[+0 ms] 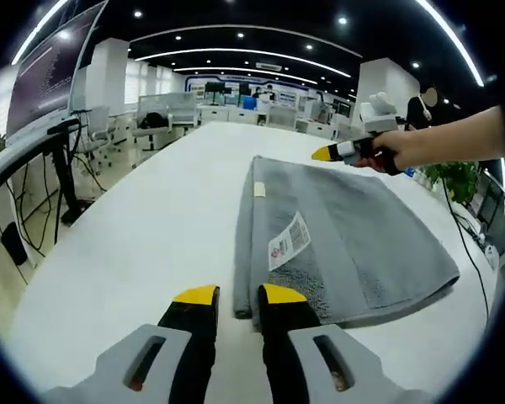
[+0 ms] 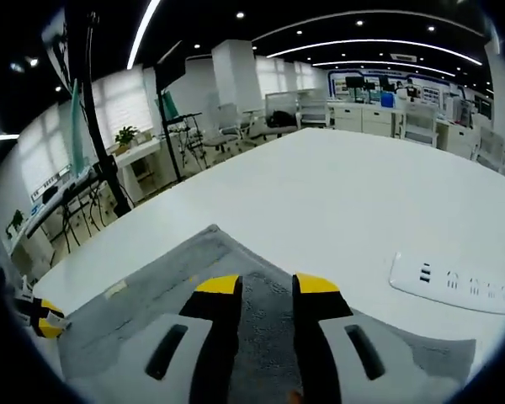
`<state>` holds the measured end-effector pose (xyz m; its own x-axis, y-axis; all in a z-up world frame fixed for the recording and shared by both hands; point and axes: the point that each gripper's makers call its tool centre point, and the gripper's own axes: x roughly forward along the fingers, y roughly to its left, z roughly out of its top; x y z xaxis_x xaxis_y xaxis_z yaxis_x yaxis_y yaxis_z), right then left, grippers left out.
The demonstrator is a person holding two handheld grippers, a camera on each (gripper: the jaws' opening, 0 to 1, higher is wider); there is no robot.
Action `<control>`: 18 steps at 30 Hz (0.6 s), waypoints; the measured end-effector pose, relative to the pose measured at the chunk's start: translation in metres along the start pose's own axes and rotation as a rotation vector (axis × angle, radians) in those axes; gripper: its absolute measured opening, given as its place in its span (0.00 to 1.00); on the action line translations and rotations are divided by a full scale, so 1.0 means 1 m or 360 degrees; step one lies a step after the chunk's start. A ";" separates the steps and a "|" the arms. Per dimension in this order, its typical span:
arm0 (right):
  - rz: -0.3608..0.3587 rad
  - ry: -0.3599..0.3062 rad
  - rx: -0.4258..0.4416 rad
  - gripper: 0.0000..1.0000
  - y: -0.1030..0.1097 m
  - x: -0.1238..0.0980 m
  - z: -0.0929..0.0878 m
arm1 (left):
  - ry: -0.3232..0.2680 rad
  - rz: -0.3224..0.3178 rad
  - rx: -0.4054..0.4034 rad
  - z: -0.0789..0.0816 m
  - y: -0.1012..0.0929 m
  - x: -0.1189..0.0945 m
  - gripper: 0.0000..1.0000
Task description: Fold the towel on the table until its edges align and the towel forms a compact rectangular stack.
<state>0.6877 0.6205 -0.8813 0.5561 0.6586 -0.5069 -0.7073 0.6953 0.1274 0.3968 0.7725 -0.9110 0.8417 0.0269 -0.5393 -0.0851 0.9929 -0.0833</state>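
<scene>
A grey towel (image 1: pixel 345 240) lies folded on the white table (image 1: pixel 151 219), with a white care label (image 1: pixel 288 241) on top. My left gripper (image 1: pixel 238 295) stands open at the towel's near corner, which lies just ahead of the narrow gap between the jaws. A hand holds my right gripper (image 1: pixel 330 153) over the towel's far edge. In the right gripper view the right gripper (image 2: pixel 266 286) is open above the towel (image 2: pixel 143 295), and grey cloth shows through the gap. The left gripper's yellow tip (image 2: pixel 39 317) shows at the left edge.
A white power strip (image 2: pixel 454 282) lies on the table (image 2: pixel 337 194) to the right of the towel. Desks, chairs and monitor stands (image 1: pixel 63 168) ring the table. A potted plant (image 1: pixel 459 177) stands beyond the table's right edge.
</scene>
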 end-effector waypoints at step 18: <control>-0.0277 0.0102 0.0036 0.22 -0.089 -0.068 -0.046 | 0.0046 0.0001 0.0158 -0.004 -0.004 0.006 0.15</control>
<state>0.6924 0.5005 -0.8976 0.6399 0.5085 -0.5761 -0.5924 0.8040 0.0517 0.3999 0.7686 -0.9173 0.8259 0.0254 -0.5632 -0.0311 0.9995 -0.0006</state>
